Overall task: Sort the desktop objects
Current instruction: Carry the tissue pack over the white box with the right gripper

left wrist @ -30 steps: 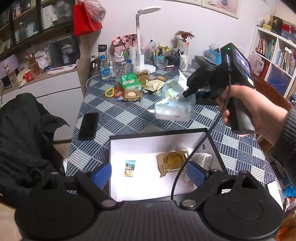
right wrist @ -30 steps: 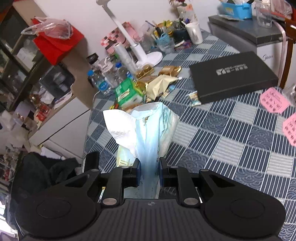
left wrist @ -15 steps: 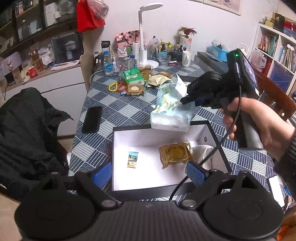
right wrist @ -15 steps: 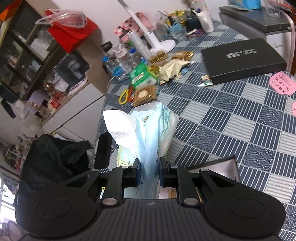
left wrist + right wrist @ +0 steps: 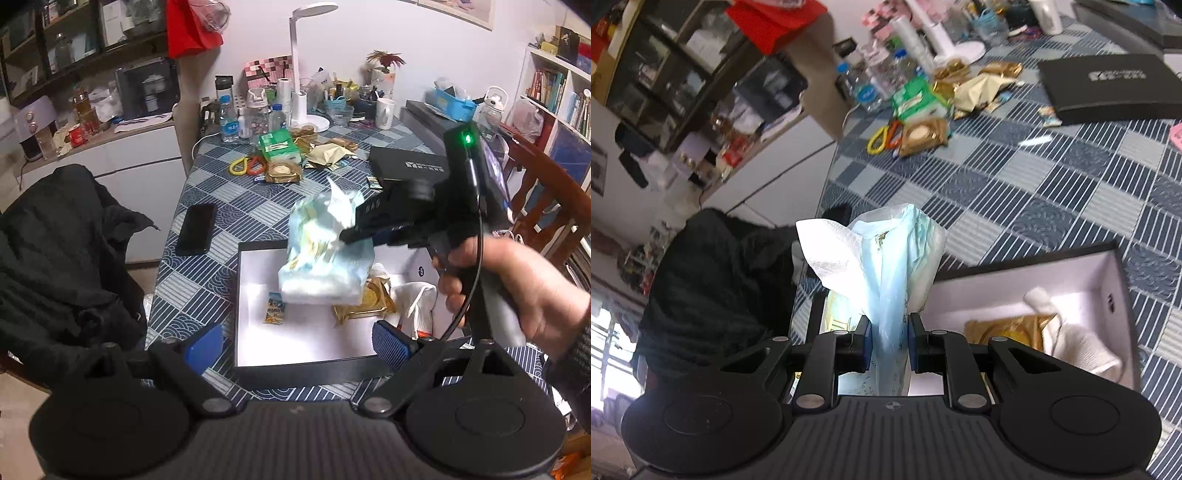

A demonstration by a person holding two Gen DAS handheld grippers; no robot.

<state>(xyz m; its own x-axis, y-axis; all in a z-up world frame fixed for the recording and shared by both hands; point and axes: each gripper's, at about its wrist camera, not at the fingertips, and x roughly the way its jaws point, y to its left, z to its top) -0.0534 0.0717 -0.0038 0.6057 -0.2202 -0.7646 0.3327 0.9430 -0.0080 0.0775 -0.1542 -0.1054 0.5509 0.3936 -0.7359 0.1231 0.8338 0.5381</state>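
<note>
My right gripper (image 5: 888,343) is shut on a pale blue tissue pack (image 5: 897,258) with a white tissue sticking out of its top. In the left wrist view the tissue pack (image 5: 325,258) hangs over the open black box (image 5: 306,367) with a white inside, held by the right gripper (image 5: 351,230) in a person's hand. Inside the box lie a small snack packet (image 5: 275,313), a gold pouch (image 5: 365,304) and a white cloth item (image 5: 415,302). My left gripper (image 5: 297,341) stands open at the box's near edge, holding nothing.
A black phone (image 5: 196,229) lies left of the box. Farther back sit a gold round packet (image 5: 283,171), yellow and orange rings (image 5: 247,166), a green pack (image 5: 279,146), gold wrappers (image 5: 328,153), bottles and a lamp (image 5: 306,66). A black lid (image 5: 410,166) lies right. A dark jacket (image 5: 62,258) drapes a chair.
The right gripper carried the tissue pack nearer and lower, from above the bare tablecloth to over the open box. The left gripper barely moved.
</note>
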